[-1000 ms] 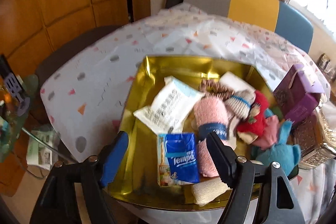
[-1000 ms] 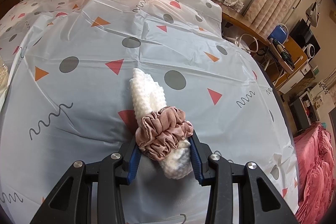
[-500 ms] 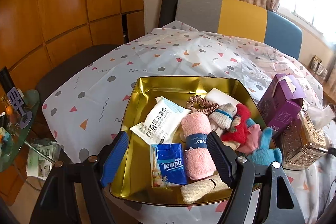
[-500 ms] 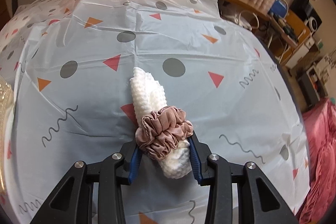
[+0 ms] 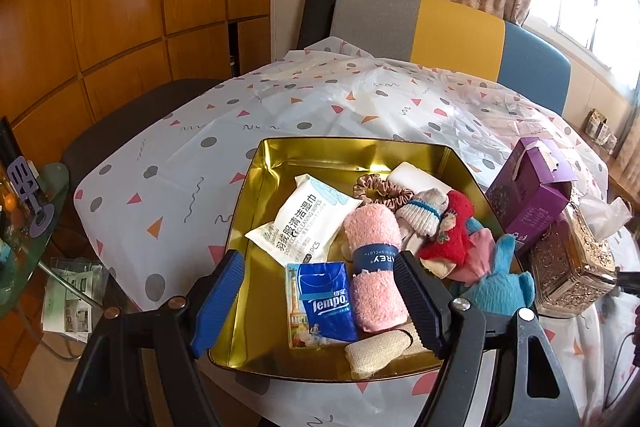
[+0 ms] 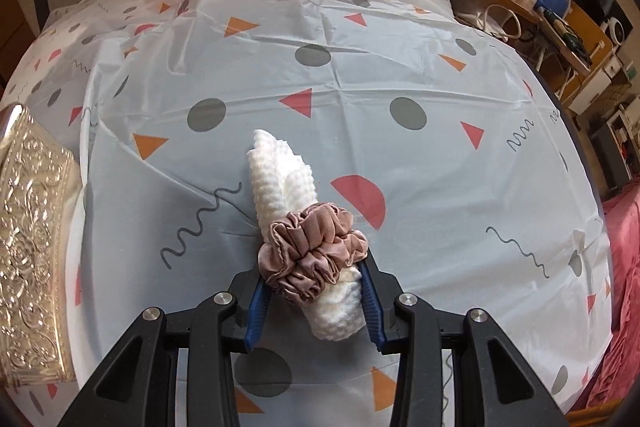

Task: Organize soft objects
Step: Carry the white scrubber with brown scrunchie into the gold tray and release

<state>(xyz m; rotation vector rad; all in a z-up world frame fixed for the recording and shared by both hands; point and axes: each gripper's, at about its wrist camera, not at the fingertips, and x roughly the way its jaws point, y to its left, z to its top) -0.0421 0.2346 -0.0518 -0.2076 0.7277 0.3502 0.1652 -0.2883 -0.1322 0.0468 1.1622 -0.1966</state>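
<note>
In the right wrist view my right gripper [image 6: 314, 291] is shut on a rolled white cloth [image 6: 282, 179] ringed by a dusty pink scrunchie [image 6: 312, 253], held above the patterned tablecloth [image 6: 400, 47]. In the left wrist view my left gripper [image 5: 316, 291] hangs open over the near edge of a gold tray [image 5: 348, 151], nothing between its fingers. The tray holds a pink rolled dishcloth [image 5: 374, 267], a blue Tempo tissue pack [image 5: 322, 303], a white wet-wipe pack [image 5: 306, 223], a second scrunchie [image 5: 380, 191], a red and white knitted toy [image 5: 448, 231], a blue plush [image 5: 500, 287] and a beige roll [image 5: 380, 349].
A purple box [image 5: 528, 195] and an ornate metal tissue box [image 5: 572, 267] stand right of the tray; the same metal box [image 6: 28, 227] shows at the right wrist view's left edge. A grey, yellow and blue bench [image 5: 452, 31] stands behind the table. A glass side table [image 5: 24, 211] is at far left.
The left gripper's view tilted up and back, showing the whole tray. The right gripper carried the scrunchie-wrapped cloth leftward over the tablecloth; the metal box came into view at the left.
</note>
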